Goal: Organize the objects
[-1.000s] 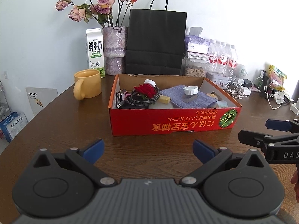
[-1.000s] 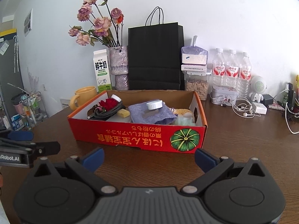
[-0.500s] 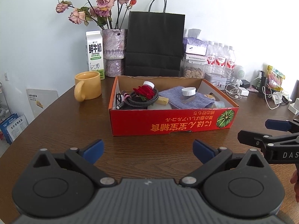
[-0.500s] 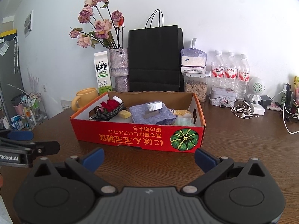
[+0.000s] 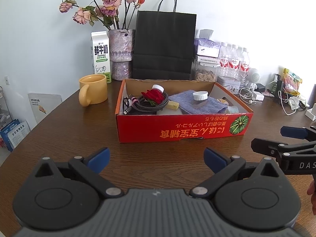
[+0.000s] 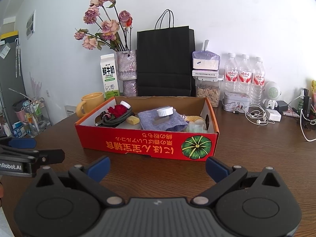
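Red box (image 5: 183,130) sits on brown table (image 5: 79,134), full of small things: blue cloth (image 5: 195,103), black cable (image 5: 150,103). Left gripper (image 5: 156,159) wide open, empty, near box front. Right gripper (image 6: 158,167) same.

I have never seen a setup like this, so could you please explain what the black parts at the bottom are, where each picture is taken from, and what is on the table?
No robot here: a person holds a hand-held claw in each hand, each carrying a camera looking forward along its fingers. One picture looks out over the left claw, the other over the right claw. Both are open and hold nothing. Each also shows at the edge of the other's picture.

On the brown table stands an open red box holding a coiled cable, a blue cloth and a white-capped jar. A yellow mug stands left of the box; a milk carton, flower vase and black bag stand behind.
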